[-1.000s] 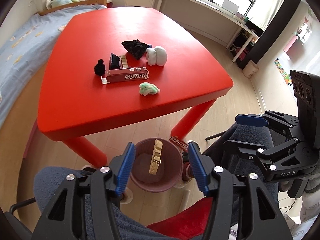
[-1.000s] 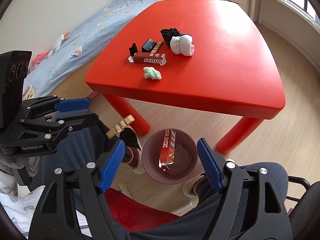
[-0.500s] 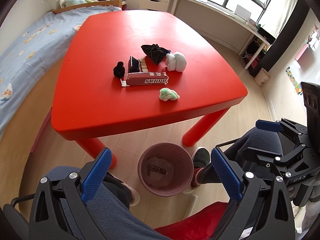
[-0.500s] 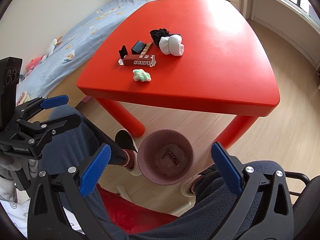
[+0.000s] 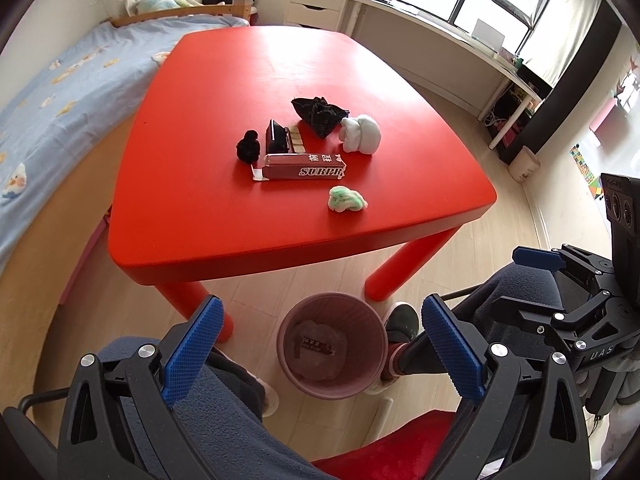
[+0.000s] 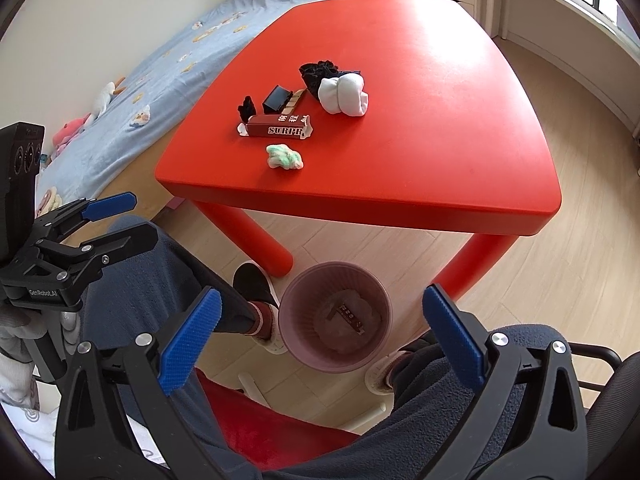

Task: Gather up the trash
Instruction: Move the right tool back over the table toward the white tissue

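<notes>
A pink ribbed bin (image 5: 362, 380) (image 6: 298, 344) stands on the floor before the red table (image 5: 200, 216) (image 6: 440, 128), with a red box and crumpled paper inside. My left gripper (image 5: 320, 346) is open and empty above it. My right gripper (image 6: 320, 334) is open and empty above it too. On the table lie a red SURPRISE box (image 5: 304, 170) (image 6: 278, 127), a green-white wad (image 5: 346, 199) (image 6: 284, 156), a white wad (image 5: 360, 135) (image 6: 343, 94), a black crumpled wad (image 5: 319, 114), a black ball (image 5: 248, 147) and a small black box (image 5: 277, 137).
The person's legs in blue trousers (image 5: 224, 408) and a red chair seat (image 6: 280, 436) lie below the grippers. A bed (image 5: 44, 92) stands left of the table. A desk (image 5: 460, 40) and drawers (image 5: 318, 0) line the far wall. Table legs (image 5: 408, 268) flank the bin.
Both grippers have opened wide and let their pieces fall into the bin. Both have lifted back, so the bin looks smaller and the table nearer the middle.
</notes>
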The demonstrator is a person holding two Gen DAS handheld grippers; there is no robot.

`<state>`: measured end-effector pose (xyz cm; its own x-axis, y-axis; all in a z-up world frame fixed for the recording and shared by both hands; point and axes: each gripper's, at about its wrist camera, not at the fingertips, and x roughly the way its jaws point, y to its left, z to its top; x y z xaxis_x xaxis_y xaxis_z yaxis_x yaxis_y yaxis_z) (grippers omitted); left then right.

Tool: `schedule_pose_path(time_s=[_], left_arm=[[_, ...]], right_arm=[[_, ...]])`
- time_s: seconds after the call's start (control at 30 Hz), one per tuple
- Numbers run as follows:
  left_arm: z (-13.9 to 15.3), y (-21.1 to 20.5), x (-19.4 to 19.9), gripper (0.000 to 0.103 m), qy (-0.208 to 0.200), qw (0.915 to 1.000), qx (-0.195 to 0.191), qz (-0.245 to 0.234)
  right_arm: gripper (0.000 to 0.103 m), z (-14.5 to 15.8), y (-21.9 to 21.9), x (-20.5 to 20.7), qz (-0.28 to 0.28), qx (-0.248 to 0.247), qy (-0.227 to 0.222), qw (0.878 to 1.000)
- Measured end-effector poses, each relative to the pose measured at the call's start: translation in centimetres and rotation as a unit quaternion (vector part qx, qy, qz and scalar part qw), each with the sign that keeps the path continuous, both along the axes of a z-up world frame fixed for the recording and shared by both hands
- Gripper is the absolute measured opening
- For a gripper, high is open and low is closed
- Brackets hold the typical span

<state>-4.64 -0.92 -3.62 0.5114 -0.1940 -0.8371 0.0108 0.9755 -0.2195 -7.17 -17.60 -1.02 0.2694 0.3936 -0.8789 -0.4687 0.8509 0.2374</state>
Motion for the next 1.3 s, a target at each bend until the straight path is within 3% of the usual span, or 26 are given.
schedule_pose_path(time_s=[0.33, 0.5, 0.73, 1.1, 1.3], left_arm=[[1.3, 1.4, 1.5, 0.095, -0.016, 0.9996, 0.004, 0.024], [2.3, 1.9, 3.2, 0.095, -0.024, 0.9992, 0.026, 0.021], [2.9, 3.8, 6.0, 0.095, -0.018, 0.9989, 0.023, 0.036], [1.9, 5.7, 11.1, 0.095, 0.01, 0.9985, 0.037, 0.041], [0.3, 5.9, 14.1, 0.095, 0.036, 0.9984, 0.036, 0.026]], right_arm=[[0.099, 1.6, 0.9, 2.2, 0.002, 0.004, -0.02, 1.0], [0.099, 3.1, 1.8, 4.3, 0.004, 0.007, -0.041, 0.999], [0.099, 4.6, 2.9, 8.1, 0.003, 0.007, -0.061, 0.998], [0.099, 3.4, 5.6, 14.3, 0.004, -0.02, -0.047, 0.999], [0.099, 1.7, 7.1, 17.3, 0.004, -0.031, -0.019, 0.999]])
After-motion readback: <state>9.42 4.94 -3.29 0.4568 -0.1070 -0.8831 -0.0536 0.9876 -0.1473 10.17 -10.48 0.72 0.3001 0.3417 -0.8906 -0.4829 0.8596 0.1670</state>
